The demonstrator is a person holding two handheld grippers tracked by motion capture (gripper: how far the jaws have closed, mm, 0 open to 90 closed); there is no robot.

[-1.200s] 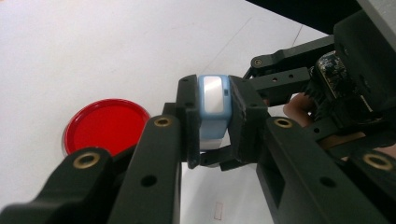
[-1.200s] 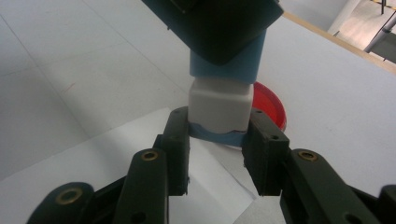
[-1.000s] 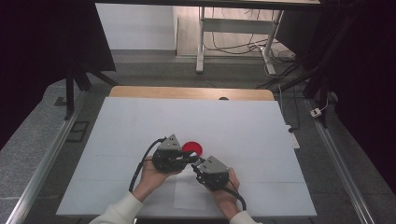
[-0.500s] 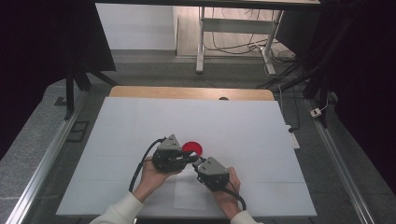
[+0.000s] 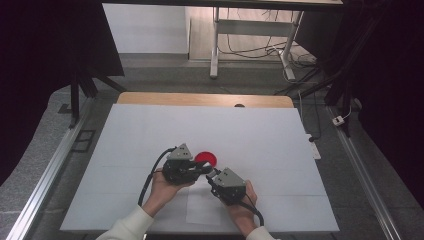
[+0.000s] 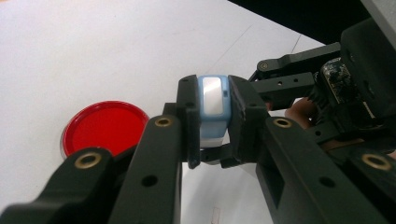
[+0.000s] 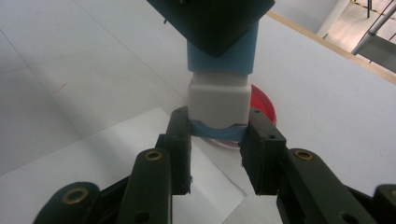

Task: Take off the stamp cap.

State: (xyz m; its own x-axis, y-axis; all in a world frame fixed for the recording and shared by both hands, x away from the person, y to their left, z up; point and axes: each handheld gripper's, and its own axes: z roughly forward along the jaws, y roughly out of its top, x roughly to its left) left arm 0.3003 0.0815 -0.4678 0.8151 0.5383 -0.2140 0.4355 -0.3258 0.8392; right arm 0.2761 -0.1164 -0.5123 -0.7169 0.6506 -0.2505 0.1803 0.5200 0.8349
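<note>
A small block with a light-blue end and a white body [image 7: 218, 95] hangs just above the white table [image 5: 150, 130], held between both grippers. My left gripper [image 6: 214, 122] is shut on the block's blue end [image 6: 213, 100], which has a pale window on its face. My right gripper [image 7: 218, 133] is shut on the other end, where a blue band shows under the white body. In the high view the left gripper [image 5: 206, 169] and right gripper [image 5: 213, 176] meet tip to tip at the table's near middle. A red disc [image 5: 206, 158] lies flat just beyond them.
A loose white paper sheet [image 5: 205, 205] lies under the hands near the front edge. A wooden strip [image 5: 200, 99] runs along the table's far edge. Metal rails [image 5: 50, 170] flank both sides, and cables and a frame stand on the floor behind.
</note>
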